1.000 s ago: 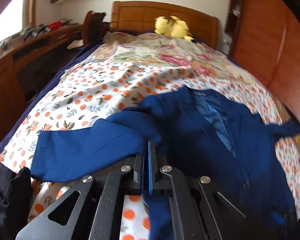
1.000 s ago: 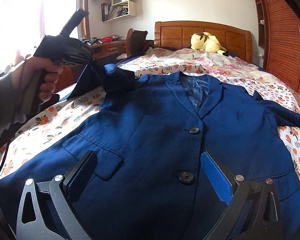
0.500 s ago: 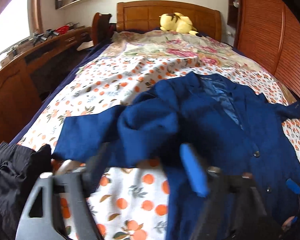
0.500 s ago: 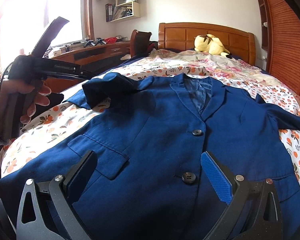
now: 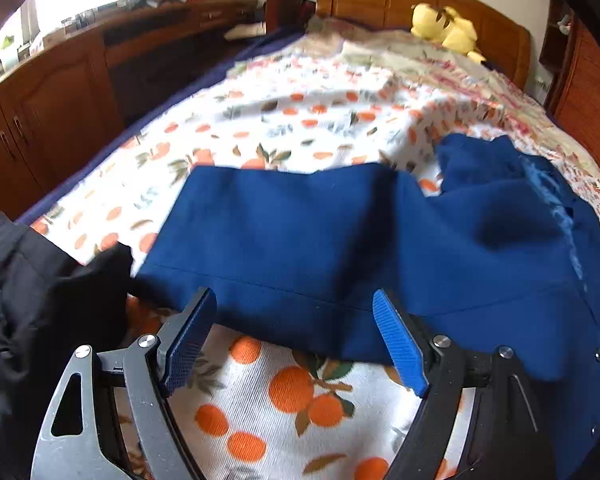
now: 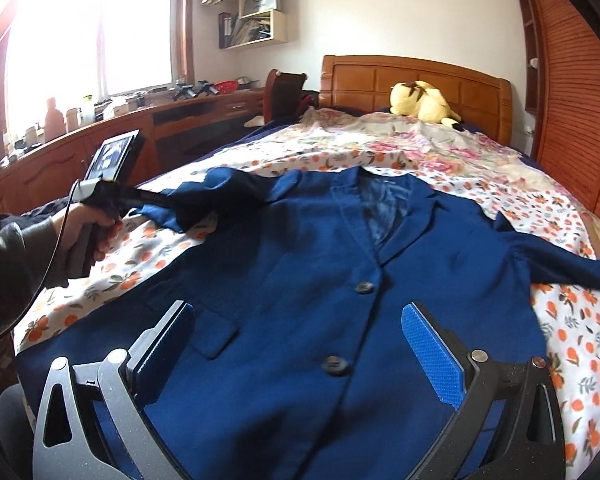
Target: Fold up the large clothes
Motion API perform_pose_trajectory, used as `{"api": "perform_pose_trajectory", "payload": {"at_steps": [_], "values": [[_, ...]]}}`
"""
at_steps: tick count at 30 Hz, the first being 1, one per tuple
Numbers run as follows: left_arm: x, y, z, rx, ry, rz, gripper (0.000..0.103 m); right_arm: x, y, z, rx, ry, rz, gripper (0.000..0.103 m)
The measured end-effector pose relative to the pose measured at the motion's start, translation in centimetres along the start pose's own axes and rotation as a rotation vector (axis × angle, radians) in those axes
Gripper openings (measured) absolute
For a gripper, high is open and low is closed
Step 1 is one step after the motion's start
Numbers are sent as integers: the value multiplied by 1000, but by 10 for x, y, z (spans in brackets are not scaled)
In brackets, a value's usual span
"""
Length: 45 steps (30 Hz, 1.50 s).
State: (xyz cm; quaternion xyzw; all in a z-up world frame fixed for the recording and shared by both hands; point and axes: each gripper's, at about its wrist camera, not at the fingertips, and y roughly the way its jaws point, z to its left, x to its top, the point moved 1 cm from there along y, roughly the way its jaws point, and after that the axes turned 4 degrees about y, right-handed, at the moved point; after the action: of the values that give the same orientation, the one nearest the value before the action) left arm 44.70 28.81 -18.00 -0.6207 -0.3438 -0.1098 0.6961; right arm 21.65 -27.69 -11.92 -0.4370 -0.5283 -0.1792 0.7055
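A home bedroom is showing here: a carved wooden headboard (image 6: 416, 80) is standing at twelve o'clock, with a yellow plush toy (image 6: 420, 102) lying before it.

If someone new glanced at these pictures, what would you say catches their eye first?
A dark blue two-button blazer lies spread face up across the orange-print bedsheet, filling the foreground. Beyond it, a yellow plush toy rests against the wooden headboard. Both the left gripper and right gripper are open.

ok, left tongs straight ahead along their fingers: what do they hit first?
Probably the dark blue jacket sleeve lying on the orange-print bedsheet: the open left tongs already straddle its near hem. Depth is unclear.
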Motion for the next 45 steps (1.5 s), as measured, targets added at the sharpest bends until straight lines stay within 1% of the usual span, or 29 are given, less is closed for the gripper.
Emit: {"api": "perform_pose_trajectory", "payload": {"at_steps": [4,6,8,9,10,11,12,13,15,18,20,21,23,24,25,28,30,31,33,34,35,36,37,39,40,41,42,43,45], "values": [[-3,22,1,10,-29,56,81,-3,9,-8,-18,21,20,103],[-4,24,-1,17,-35,48,81,-4,12,-8,-26,20,23,103],[-2,26,-4,9,-26,49,69,-2,14,-7,-33,18,19,103],[0,27,-6,-1,-15,53,51,-2,13,-7,-37,16,15,103],[1,28,-8,-4,2,63,32,0,12,-6,-41,13,11,103],[2,28,-10,0,17,73,23,1,12,-6,-46,12,4,103],[5,27,-14,10,40,83,10,0,8,-8,-51,12,-1,103],[8,24,-19,27,66,89,8,0,6,-9,-55,13,-5,103],[14,12,-27,62,96,72,8,-1,4,-13,-66,21,-13,103],[24,-21,-40,110,128,-6,7,-2,-2,-17,-85,33,-30,103],[32,-49,-56,147,182,-77,7,-3,-3,-19,-98,40,-41,103],[36,-59,-64,162,203,-96,7,-2,-5,-22,-107,47,-47,103],[43,-81,-79,154,242,-124,7,-2,-7,-28,-120,60,-56,103],[45,-94,-88,158,255,-153,7,-2,-9,-31,-127,64,-59,103],[48,-106,-97,140,266,-182,7,-2,-11,-34,-137,68,-65,103],[52,-138,-131,41,303,-232,7,1,-20,-46,-173,81,-86,103],[45,-163,-163,-18,362,-278,8,1,-27,-57,-200,100,-97,103],[37,-177,-184,-44,403,-305,8,1,-30,-61,-212,114,-103,103],[22,-198,-213,-109,457,-340,8,2,-36,-69,-230,142,-114,103],[12,-206,-225,-146,478,-346,13,1,-40,-74,-240,158,-121,103],[9,-210,-232,-167,487,-343,18,1,-43,-75,-246,166,-125,103],[-1,-216,-240,-209,495,-342,32,0,-46,-76,-254,176,-130,103],[-7,-221,-243,-236,495,-347,43,-2,-48,-78,-259,186,-133,103],[-22,-228,-245,-278,504,-355,48,-4,-49,-75,-262,199,-132,103],[-27,-231,-247,-291,508,-355,55,-5,-48,-74,-260,203,-128,103],[-34,-232,-246,-299,508,-357,60,-6,-47,-71,-256,205,-125,103],[-40,-232,-243,-309,499,-360,71,-5,-44,-70,-251,205,-121,103],[-45,-231,-236,-324,485,-359,77,-5,-42,-67,-246,201,-117,103],[-60,-233,-228,-334,459,-358,77,-2,-41,-66,-236,192,-109,103]]}}
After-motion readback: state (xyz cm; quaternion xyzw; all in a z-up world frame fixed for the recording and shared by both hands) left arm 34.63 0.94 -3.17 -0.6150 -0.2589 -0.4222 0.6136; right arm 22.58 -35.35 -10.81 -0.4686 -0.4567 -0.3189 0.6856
